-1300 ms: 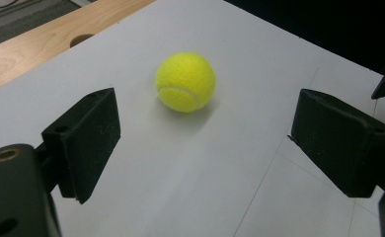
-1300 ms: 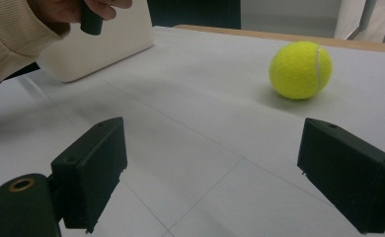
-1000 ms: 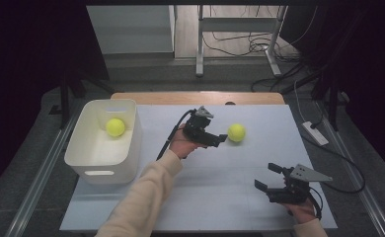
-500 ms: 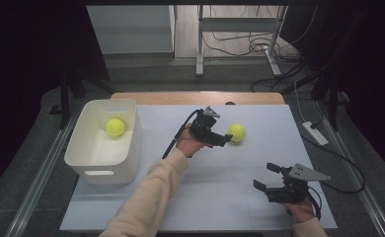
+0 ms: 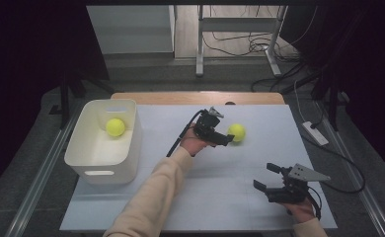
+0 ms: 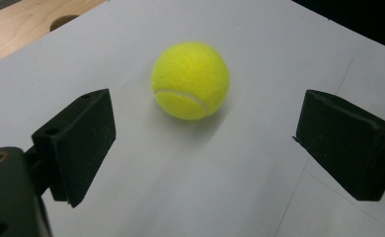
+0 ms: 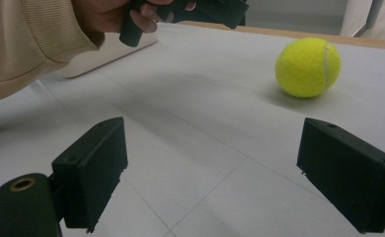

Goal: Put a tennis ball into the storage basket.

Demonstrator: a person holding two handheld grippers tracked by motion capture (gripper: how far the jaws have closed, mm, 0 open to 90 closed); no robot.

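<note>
Left gripper [image 5: 228,138] is closing in on the fuzzy yellow tennis ball [image 5: 237,132], right of frame centre on the white-sheeted bench [image 5: 220,197]. Its jaws have just been opening and are standing wide, nothing between them yet; the ball is sitting just ahead of the tips. One identical yellow ball [image 5: 115,127] is already lying in the white plastic bin [image 5: 101,170] at left, so judging roughly half done: grasp and carry left. Right gripper [image 5: 267,177] is idling lower right, jaws released, empty. Open sheet between ball and bin; bench edges well apart from it.
</note>
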